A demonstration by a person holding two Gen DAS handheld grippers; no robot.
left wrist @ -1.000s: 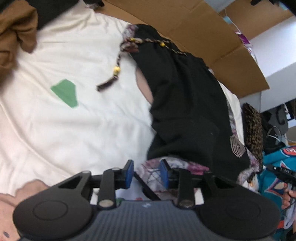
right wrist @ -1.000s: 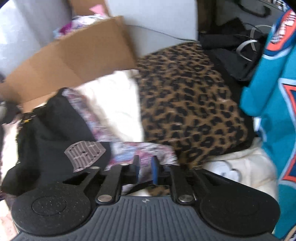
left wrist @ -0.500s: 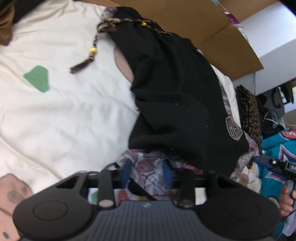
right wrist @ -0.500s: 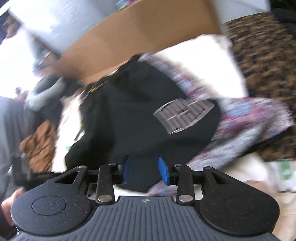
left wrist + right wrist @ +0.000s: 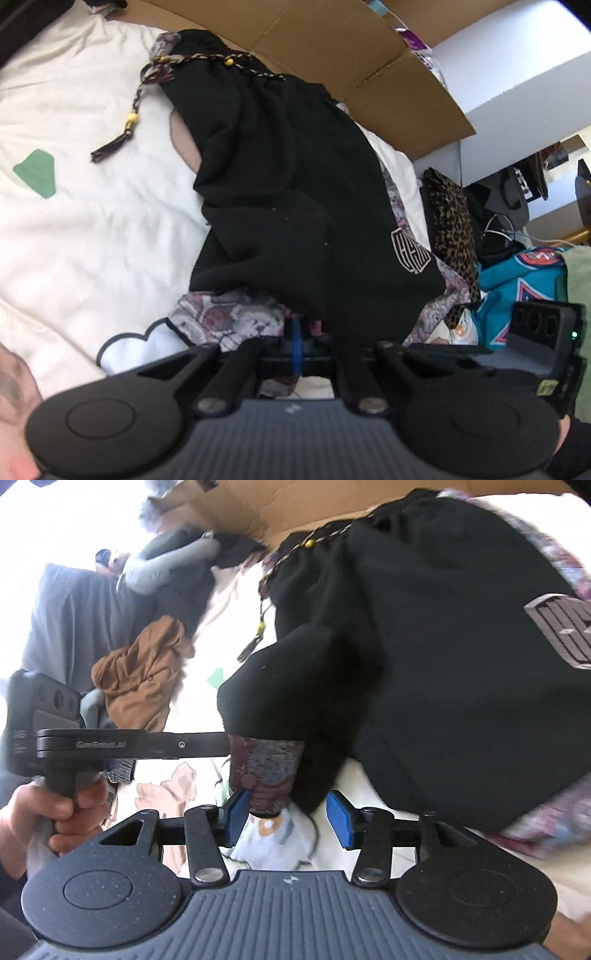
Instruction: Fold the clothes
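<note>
**Gripping hem corner of black shorts, fold pending**

Lying spread on white bedding (image 5: 92, 236), black shorts (image 5: 295, 192) with patterned lining. Left gripper (image 5: 314, 343) clamped tight on lifted hem corner. Right gripper (image 5: 286, 818) jaws wide apart, same corner hanging between, unheld. Judged next: close right, carry hem toward waistband.

Right gripper (image 5: 286, 818) gapes around the black shorts' (image 5: 424, 657) patterned hem.
</note>
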